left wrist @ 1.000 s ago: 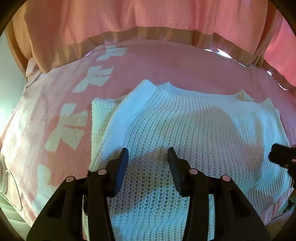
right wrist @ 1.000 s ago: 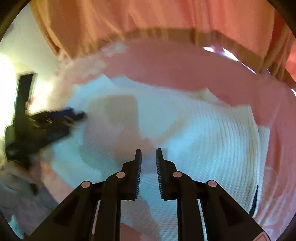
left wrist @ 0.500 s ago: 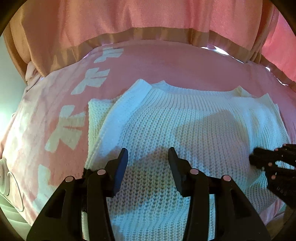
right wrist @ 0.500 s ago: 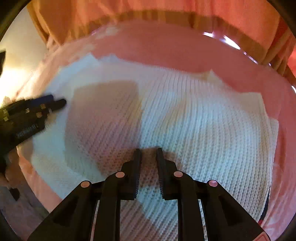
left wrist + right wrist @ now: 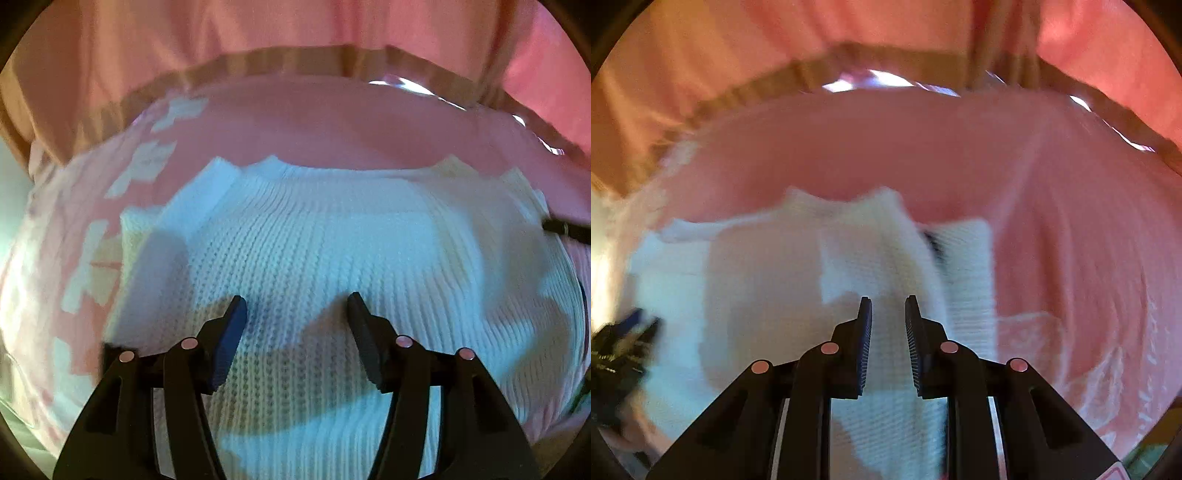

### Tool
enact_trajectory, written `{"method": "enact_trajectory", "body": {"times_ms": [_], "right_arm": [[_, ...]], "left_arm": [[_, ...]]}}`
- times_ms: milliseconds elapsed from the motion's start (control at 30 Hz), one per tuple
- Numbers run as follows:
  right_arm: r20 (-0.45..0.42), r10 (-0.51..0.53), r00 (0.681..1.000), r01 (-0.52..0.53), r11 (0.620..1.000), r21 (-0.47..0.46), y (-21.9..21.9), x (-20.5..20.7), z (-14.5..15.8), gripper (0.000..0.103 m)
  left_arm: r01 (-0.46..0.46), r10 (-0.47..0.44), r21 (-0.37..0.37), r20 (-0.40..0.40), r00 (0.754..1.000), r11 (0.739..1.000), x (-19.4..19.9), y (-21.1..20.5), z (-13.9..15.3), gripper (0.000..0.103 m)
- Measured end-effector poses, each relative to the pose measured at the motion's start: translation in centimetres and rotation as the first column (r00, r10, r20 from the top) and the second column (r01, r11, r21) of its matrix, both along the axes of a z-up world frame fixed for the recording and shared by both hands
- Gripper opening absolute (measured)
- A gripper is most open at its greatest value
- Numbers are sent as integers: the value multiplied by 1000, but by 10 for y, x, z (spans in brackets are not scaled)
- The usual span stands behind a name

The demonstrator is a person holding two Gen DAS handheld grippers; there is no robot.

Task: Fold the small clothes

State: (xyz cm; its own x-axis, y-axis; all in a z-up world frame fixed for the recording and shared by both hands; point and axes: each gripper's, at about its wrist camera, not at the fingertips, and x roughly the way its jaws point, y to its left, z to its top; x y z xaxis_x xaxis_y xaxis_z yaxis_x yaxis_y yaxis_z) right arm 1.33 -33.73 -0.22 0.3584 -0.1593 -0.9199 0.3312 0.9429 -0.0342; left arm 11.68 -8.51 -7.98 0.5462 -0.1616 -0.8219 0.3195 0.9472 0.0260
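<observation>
The white knit sweater [image 5: 332, 258] lies flat on the pink blanket [image 5: 314, 122], its ribbed body spread wide under both my tools, a sleeve folded in over its left side [image 5: 192, 206] and the neckline edge running along its far side. In the right wrist view the same sweater [image 5: 768, 288] fills the lower left, with another folded part of it lying to the right [image 5: 967, 280], a small dark mark showing between them; this view is blurred. The blanket carries pale bow-shaped patterns [image 5: 144, 166] down the left and runs back to a pink drape with a tan band [image 5: 295, 59] behind it. My left gripper [image 5: 295, 310] points steeply down at the middle of the sweater; its jaws have just been opening and now stand well apart, with nothing between them but the knit lying below, and I cannot tell whether the tips touch it. My right gripper [image 5: 888, 306] also tilts steeply down, over the sweater's right part, its jaws drawn to a narrow gap with nothing pinched between them. Each tool shows in the other's view: the right one as a dark tip at the sweater's right edge [image 5: 569, 230], the left one as a dark blur at the lower left [image 5: 620, 343].
</observation>
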Motion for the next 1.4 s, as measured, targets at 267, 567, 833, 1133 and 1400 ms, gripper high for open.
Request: {"method": "enact_trajectory", "body": {"times_ms": [267, 567, 833, 1133, 1400], "right_arm": [[101, -12, 995, 11, 1000, 18, -13, -37, 34, 37], [112, -42, 993, 41, 999, 8, -27, -94, 44, 79], [222, 80, 972, -103, 990, 93, 19, -96, 55, 14], [196, 388, 901, -415, 901, 127, 132, -10, 37, 0], [-5, 359, 933, -353, 921, 167, 132, 35, -37, 0]], "left_arm": [[-67, 69, -87, 26, 997, 994, 4, 19, 30, 55], [-215, 224, -215, 16, 974, 953, -39, 109, 42, 84], [-455, 367, -370, -284, 886, 810, -31, 163, -20, 84], [-383, 262, -478, -301, 917, 790, -35, 139, -6, 27], [-193, 150, -613, -121, 981, 766, -68, 99, 96, 25]]}}
